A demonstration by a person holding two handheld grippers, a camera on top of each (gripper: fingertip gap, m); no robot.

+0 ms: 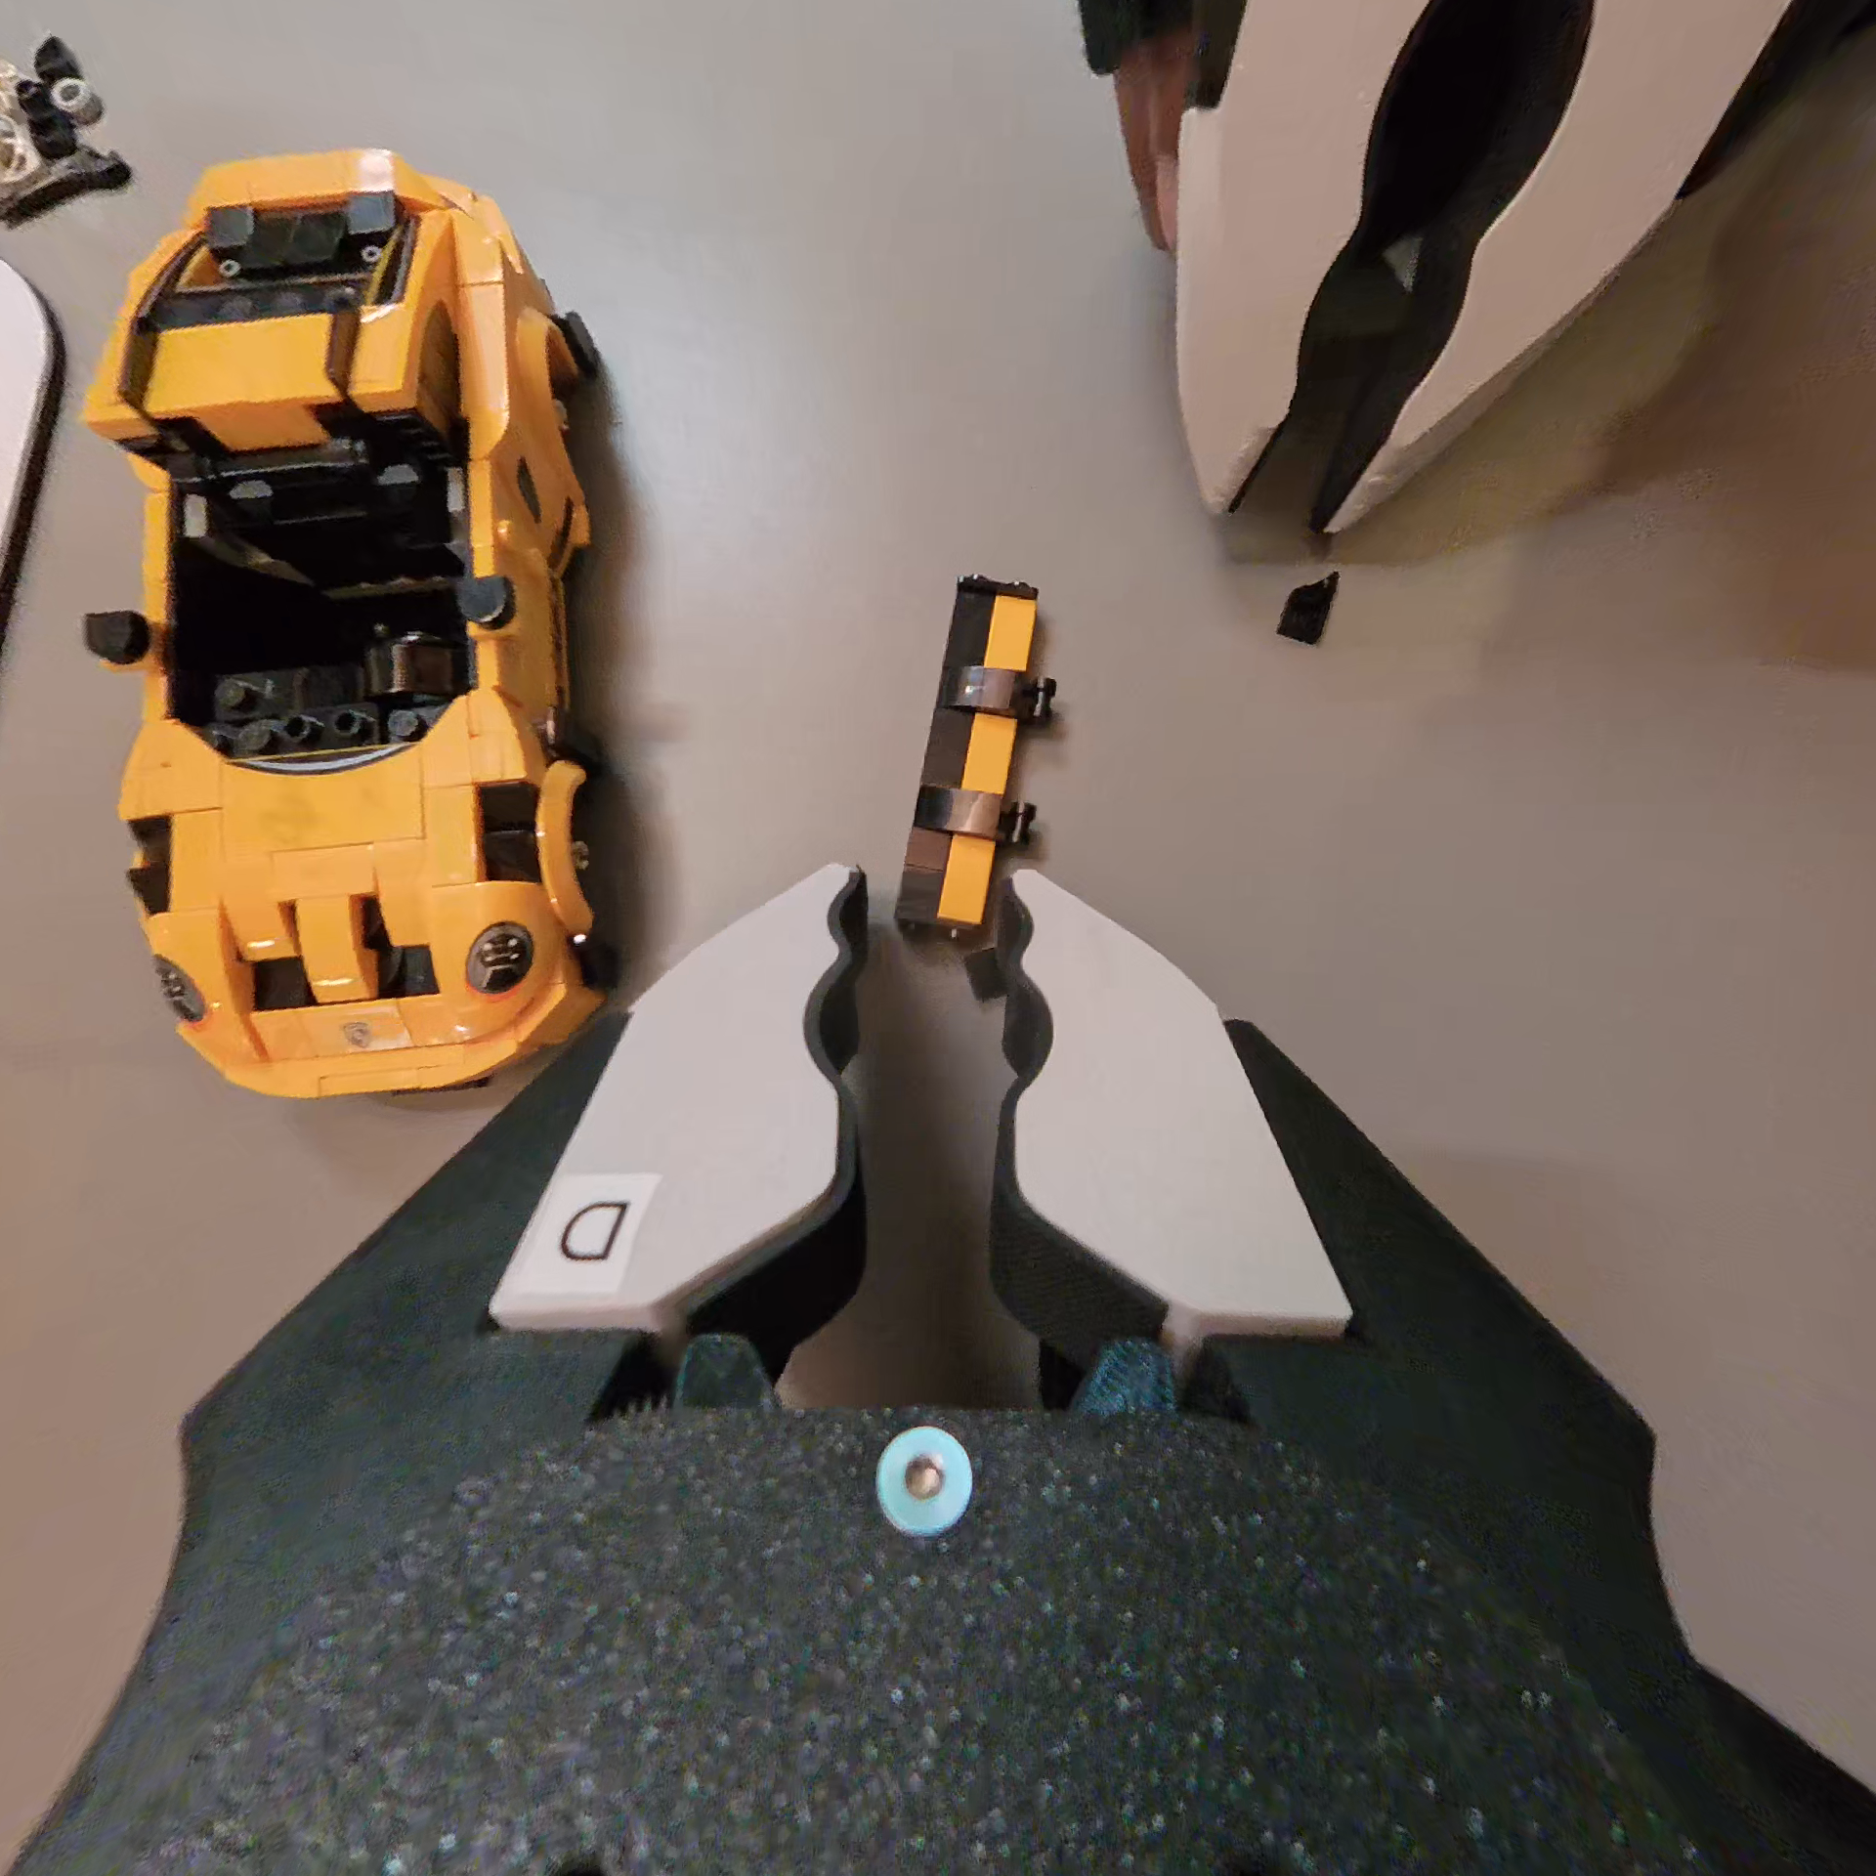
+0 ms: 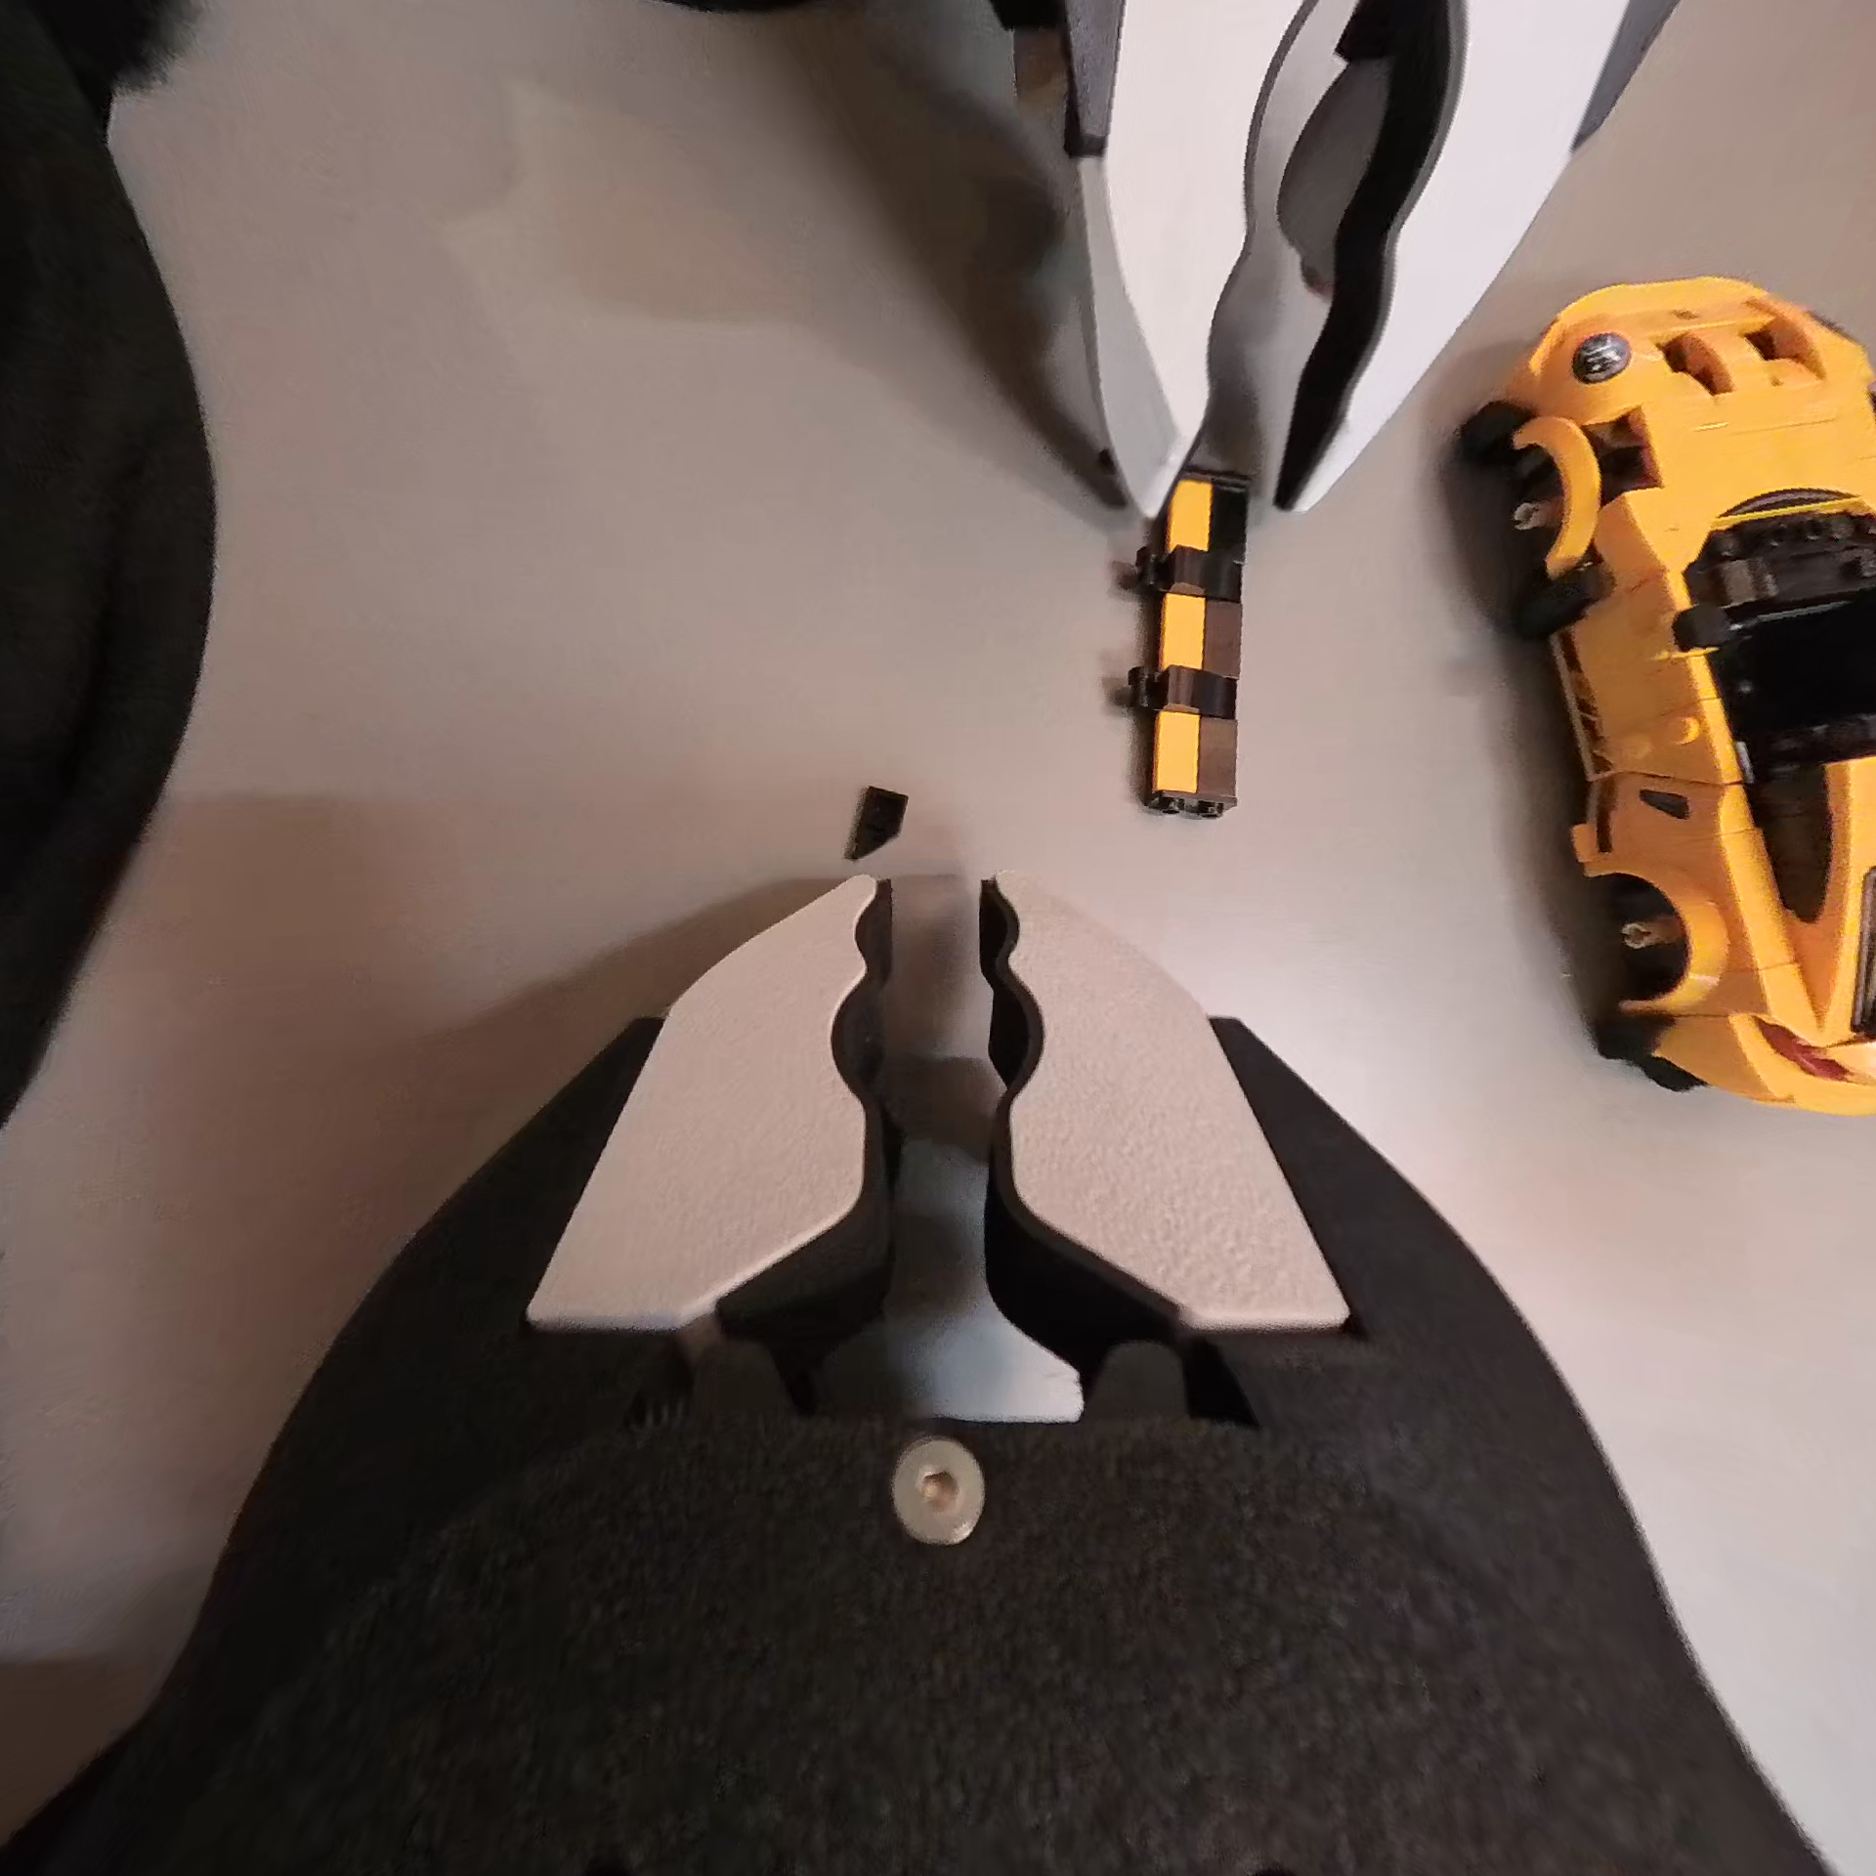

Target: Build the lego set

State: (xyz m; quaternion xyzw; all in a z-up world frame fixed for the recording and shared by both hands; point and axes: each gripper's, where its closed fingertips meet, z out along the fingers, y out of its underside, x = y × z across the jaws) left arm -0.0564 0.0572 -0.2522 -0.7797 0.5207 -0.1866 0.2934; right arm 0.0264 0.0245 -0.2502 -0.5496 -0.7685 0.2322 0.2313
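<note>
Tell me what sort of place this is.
Probably an indoor tabletop workstation for model building. A plain grey table holds a part-built yellow car, a black and yellow strip, a small black piece and loose parts at one corner.

Two wrist cameras looking steeply down, facing each other across a grey tabletop (image 1: 1421, 914).

Each looks close along its own fingers; both share the yellow-and-black striped brick strip (image 1: 973, 751) (image 2: 1193, 650), yellow brick car (image 1: 345, 629) (image 2: 1726, 711) and, probably, one small black piece (image 1: 1310, 607) (image 2: 875, 817).
</note>
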